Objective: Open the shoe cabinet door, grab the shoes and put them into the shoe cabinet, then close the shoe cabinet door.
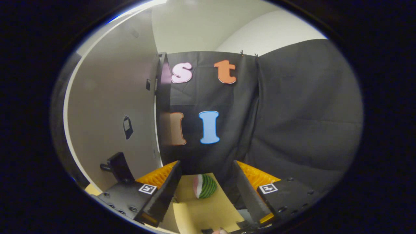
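Between the two fingers of the gripper [206,175], which stand spread apart and hold nothing, a small watermelon-slice object [204,186], green striped with a pink face, lies on a yellowish surface [204,211]. Left of the fingers stands the pale cabinet door [110,107], swung wide, with a dark knob-like handle [117,167] low on it, near the left finger. Beyond the fingers hangs the black cloth wall [292,113]. Shoes I cannot make out in this gripper view.
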Demonstrator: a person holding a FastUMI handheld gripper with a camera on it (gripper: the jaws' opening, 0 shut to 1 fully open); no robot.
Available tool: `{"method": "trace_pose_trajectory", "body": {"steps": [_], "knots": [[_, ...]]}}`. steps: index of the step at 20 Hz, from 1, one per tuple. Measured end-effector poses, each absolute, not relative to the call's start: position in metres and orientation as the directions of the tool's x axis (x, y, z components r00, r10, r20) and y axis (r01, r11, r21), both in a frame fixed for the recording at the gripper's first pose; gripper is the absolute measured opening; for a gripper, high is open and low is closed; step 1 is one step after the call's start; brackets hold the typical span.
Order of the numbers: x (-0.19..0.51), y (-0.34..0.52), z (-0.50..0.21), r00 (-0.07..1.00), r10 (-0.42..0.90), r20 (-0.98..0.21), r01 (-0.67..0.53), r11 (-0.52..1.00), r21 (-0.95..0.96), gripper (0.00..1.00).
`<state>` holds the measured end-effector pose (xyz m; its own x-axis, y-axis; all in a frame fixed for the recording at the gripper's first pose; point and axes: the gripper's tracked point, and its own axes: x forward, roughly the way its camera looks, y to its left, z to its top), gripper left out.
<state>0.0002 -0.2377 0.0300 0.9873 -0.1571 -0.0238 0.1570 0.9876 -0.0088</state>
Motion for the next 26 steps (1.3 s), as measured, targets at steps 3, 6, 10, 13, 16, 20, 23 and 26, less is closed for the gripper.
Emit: {"method": "trace_pose_trajectory", "body": {"steps": [3, 6, 10, 13, 16, 20, 23, 26], "knots": [[0.001, -0.235, 0.027, 0.986, -0.161, -0.037, 0.161, 0.987, 0.004, 0.95], [0.002, -0.224, 0.028, 0.988, -0.152, -0.034, 0.152, 0.988, -0.005, 0.94], [0.004, -0.179, 0.030, 0.994, -0.102, -0.032, 0.101, 0.995, -0.026, 0.94], [0.004, -0.139, 0.030, 0.997, -0.072, -0.023, 0.071, 0.997, -0.025, 0.94], [0.005, -0.098, 0.028, 0.999, -0.040, -0.019, 0.039, 0.999, -0.010, 0.94], [0.008, -0.049, 0.029, 1.000, -0.004, -0.009, 0.004, 1.000, 0.004, 0.94], [0.012, -0.005, 0.022, 1.000, 0.028, -0.012, -0.028, 1.000, 0.008, 0.94], [0.026, 0.034, 0.020, 0.997, 0.082, -0.012, -0.082, 0.997, 0.007, 0.94]]}}
